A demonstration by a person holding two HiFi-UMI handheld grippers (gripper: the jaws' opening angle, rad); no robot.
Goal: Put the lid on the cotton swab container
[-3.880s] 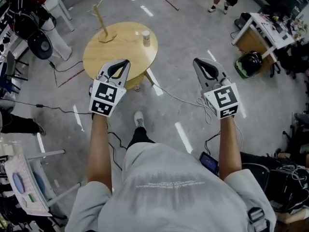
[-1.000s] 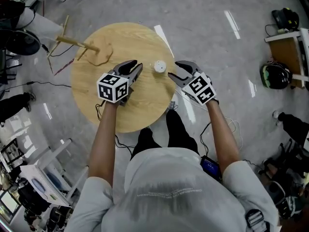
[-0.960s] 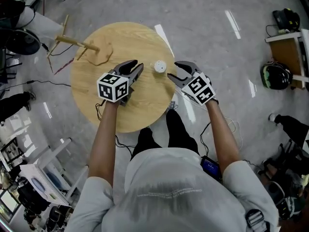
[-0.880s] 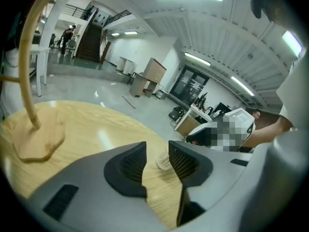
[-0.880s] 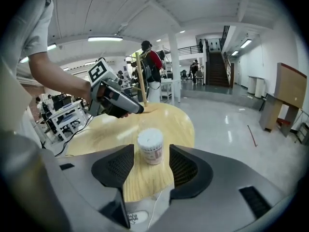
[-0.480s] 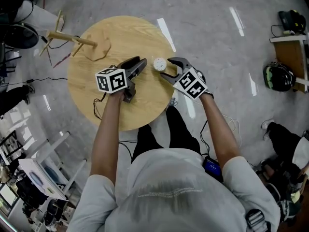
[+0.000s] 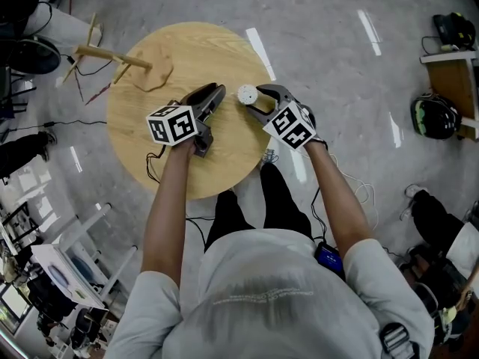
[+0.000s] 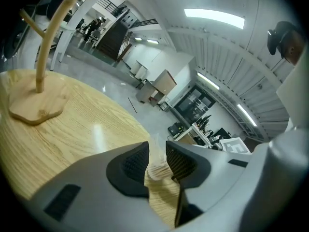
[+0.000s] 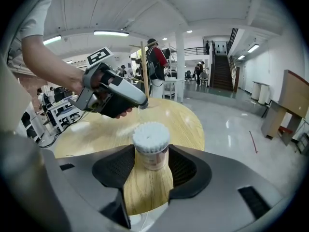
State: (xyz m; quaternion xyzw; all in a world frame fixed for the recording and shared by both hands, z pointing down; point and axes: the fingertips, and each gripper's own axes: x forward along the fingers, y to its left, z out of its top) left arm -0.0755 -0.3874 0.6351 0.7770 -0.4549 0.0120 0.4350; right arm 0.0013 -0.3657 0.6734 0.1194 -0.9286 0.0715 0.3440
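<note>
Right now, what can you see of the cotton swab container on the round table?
The cotton swab container is a small round jar, clear-walled as it looks, packed with swabs whose white tips fill its open top. No lid is on it. It stands upright on the wooden table, near its edge. The right gripper has just been closing its jaws, with the jar between them, close at each side; whether they press on it I cannot tell.

The tabletop (image 7: 150,133) is pale grained wood with a soft sheen. The cotton swab container (image 9: 151,138) and the lid (image 8: 155,144) look like clear, smooth plastic. My right hand-held gripper (image 9: 152,154) is matt grey plastic.
</note>
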